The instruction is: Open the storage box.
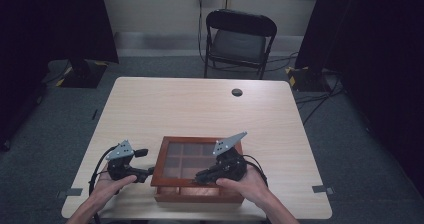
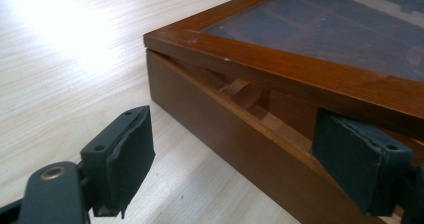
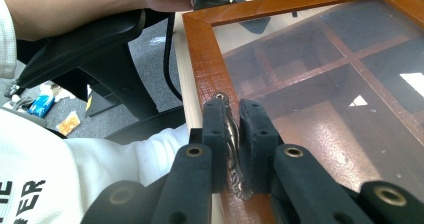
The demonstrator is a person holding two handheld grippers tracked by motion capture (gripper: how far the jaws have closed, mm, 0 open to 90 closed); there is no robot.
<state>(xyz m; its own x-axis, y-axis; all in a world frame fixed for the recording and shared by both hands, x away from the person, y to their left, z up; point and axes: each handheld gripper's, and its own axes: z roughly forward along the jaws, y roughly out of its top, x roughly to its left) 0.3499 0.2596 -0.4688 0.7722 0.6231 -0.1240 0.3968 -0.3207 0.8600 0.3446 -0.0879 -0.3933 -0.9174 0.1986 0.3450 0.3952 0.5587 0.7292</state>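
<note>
Grey carpet, dark curtains at both sides and a black folding chair (image 1: 240, 40) at twelve o'clock are seen behind a pale wooden table (image 1: 200, 104). Near the table's six o'clock edge a brown wooden box (image 1: 197, 170) is set, its glass-paned lid (image 1: 189, 160) divided over a grid of compartments. A small dark round grommet (image 1: 237, 92) is let into the tabletop toward one o'clock, well apart from the box.

At the box's three o'clock side, over the near right part of the lid, the right gripper (image 1: 202, 176) is held, with the grey three-cornered plate on top. In the right gripper view its jaws are closed narrowly on the small metal handle (image 3: 233, 149) fixed to the lid's front frame; the pads press on it from both sides.

At the box's nine o'clock side the left gripper (image 1: 145, 173) is held just beside the box's left wall. In the left gripper view its jaws stand wide, one pad (image 2: 127, 156) over bare table and the other pad (image 2: 357, 164) at the gap below the lid's frame. Whether that pad touches the wood cannot be told. The lid is seen lifted slightly off the box's body at this side, so that a wedge-shaped opening and inner dividers are shown.
</note>
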